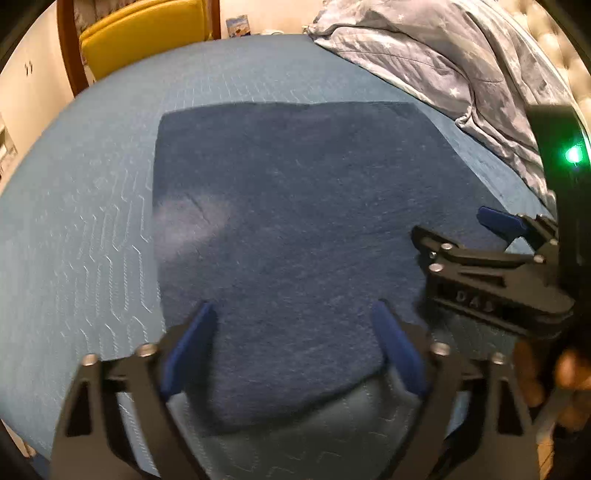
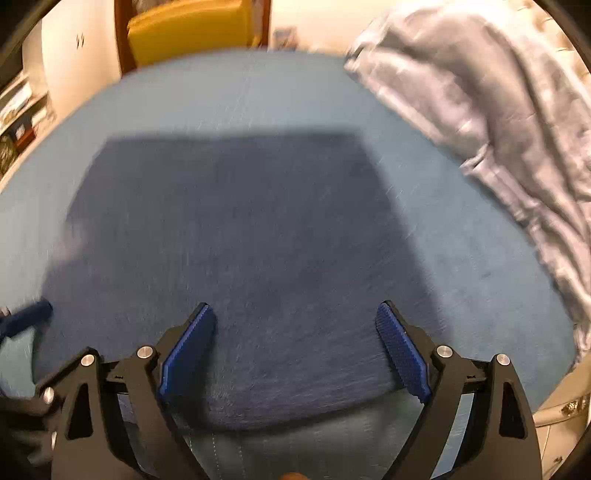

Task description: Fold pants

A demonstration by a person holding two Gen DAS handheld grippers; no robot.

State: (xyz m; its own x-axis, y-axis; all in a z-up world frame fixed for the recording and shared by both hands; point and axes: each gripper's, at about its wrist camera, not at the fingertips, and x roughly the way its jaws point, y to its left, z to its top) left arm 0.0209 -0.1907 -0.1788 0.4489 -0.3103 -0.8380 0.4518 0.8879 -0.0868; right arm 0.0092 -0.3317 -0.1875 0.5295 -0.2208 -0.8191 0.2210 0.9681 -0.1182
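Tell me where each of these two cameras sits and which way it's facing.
Left wrist: on the left gripper, angled down at the dark blue pants on the bed; its open jaws, the right gripper and a hand show.
Right wrist: on the right gripper, same downward angle; its open jaws and the left gripper's fingertip show.
Shared: pants, bed, grey duvet, yellow chair.

bare bedspread left, rumpled duvet blocking right

Both wrist views close above pants
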